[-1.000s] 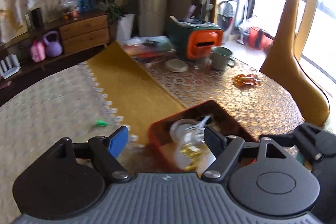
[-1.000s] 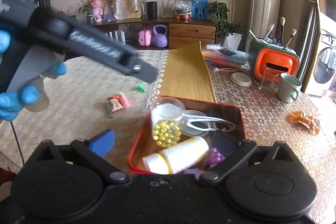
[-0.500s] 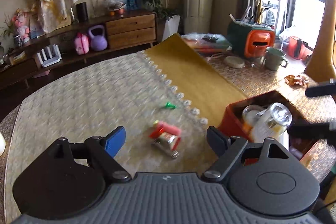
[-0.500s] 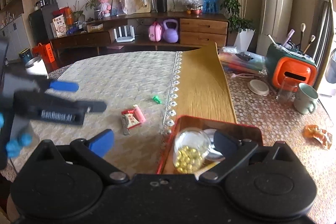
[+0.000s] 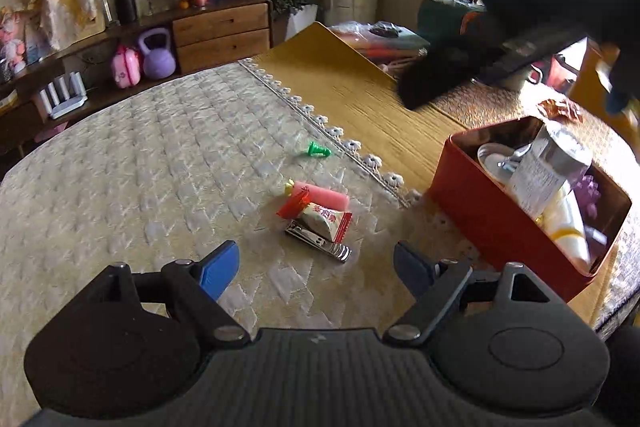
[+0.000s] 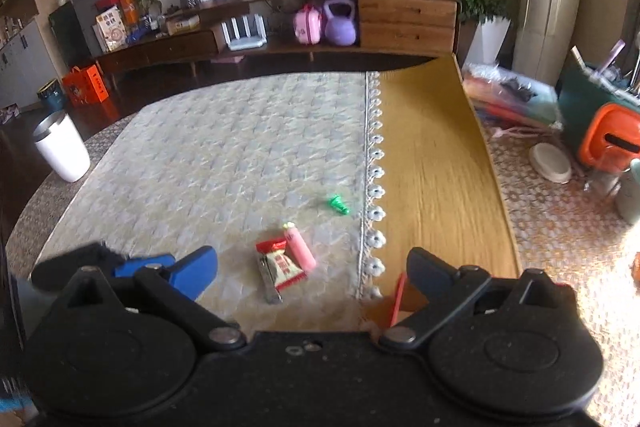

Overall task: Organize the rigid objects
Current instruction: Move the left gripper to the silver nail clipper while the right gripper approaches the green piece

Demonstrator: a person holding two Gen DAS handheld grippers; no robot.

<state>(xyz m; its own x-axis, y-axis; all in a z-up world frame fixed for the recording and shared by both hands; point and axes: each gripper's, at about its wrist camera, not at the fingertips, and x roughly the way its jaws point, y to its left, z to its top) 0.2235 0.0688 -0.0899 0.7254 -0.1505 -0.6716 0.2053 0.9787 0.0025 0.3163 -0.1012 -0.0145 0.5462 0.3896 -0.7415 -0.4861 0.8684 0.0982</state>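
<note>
Table surface is seen covered by a pale woven cloth, with a yellow runner laid beside it to the right and edged in white lace. A red tin is placed at the near right on the runner's near end; several items are held in it, among them a glass jar with a metal lid leaning upright and a white bottle with a yellow band lying below it.

The left gripper is angled down toward the cloth, low over it, with its jaws spread wide and nothing between them. Just beyond its fingertips, a small cluster is found on the cloth: a pink tube, a red-and-white sweet wrapper resting over a metal nail clipper, all touching. A small green piece is noted farther off, near the lace edge, apart from the cluster.

The right gripper is likewise tilted downward, positioned above the near edge of the cloth, its jaws wide and empty; in the left wrist view it appears only as a dark blurred shape at the upper right, above the tin. In the right wrist view the same cluster lies between and just beyond its fingertips, and a corner of the red tin is visible behind the right finger. A white tumbler stands at the far left edge of the table.
</note>
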